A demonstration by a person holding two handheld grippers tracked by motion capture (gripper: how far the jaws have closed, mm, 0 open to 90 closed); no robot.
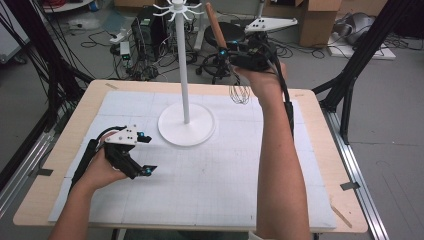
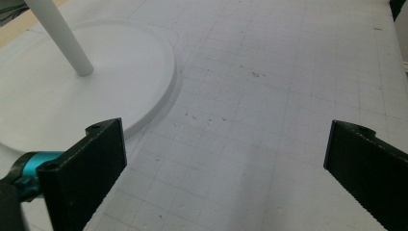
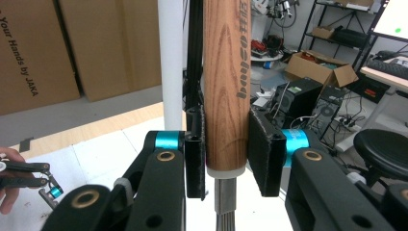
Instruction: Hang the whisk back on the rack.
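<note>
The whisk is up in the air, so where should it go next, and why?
Probably lift the whisk a little higher toward the hooks atop the white stand. The right gripper clamps its wooden handle, wires hanging down, beside the pole and below the hooks. The left gripper waits open on the mat.

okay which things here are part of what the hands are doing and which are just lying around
In use:
whisk, wooden handle clamped in the right gripper
white hook stand beside it
left gripper, open over the gridded mat

Lying about:
cardboard boxes
black stool
computer tower
</note>
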